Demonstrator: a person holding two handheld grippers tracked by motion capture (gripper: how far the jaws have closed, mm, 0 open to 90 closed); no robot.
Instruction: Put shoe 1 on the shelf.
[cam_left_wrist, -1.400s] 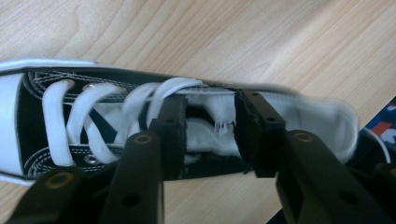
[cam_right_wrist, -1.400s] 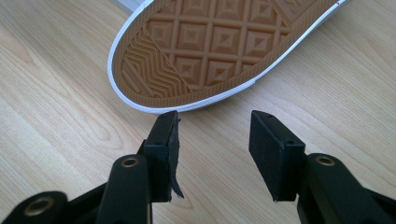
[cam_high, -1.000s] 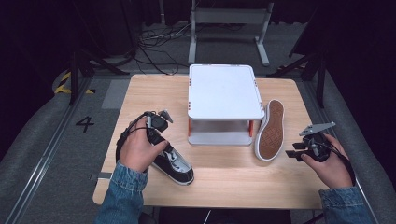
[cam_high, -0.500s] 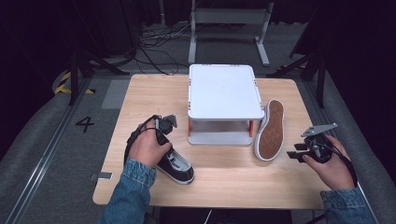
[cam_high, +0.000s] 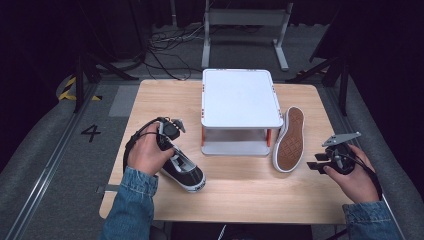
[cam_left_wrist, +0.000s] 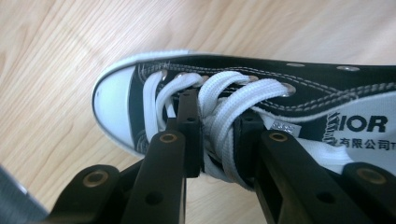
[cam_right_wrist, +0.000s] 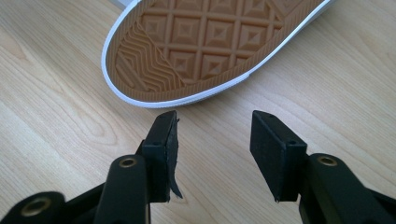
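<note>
- Gripping the white laces (cam_left_wrist: 224, 121) of a black shoe (cam_high: 184, 170), the left tongs (cam_left_wrist: 217, 135) have just been closing, and their jaws now pinch the lace bundle from both sides.
- That black shoe stands upright on the wooden desk (cam_high: 240, 190), at the front left, with its white toe cap (cam_left_wrist: 112, 105) pointing toward the person's edge of the desk.
- The left hand (cam_high: 147, 155) holds its tongs low over the shoe, close to the laced part, in the high view.
- A white two-level stand (cam_high: 240, 97) sits at the middle of the desk, just beyond the black shoe and apart from it.
- A second shoe (cam_high: 289, 139) lies tipped against the stand's right side, its brown sole (cam_right_wrist: 205, 42) facing outward.
- The right tongs (cam_right_wrist: 212, 135) are open with nothing between the jaws, hovering over bare wood near that sole without touching it.
- The right hand (cam_high: 352, 172) rests near the right edge of the desk.
</note>
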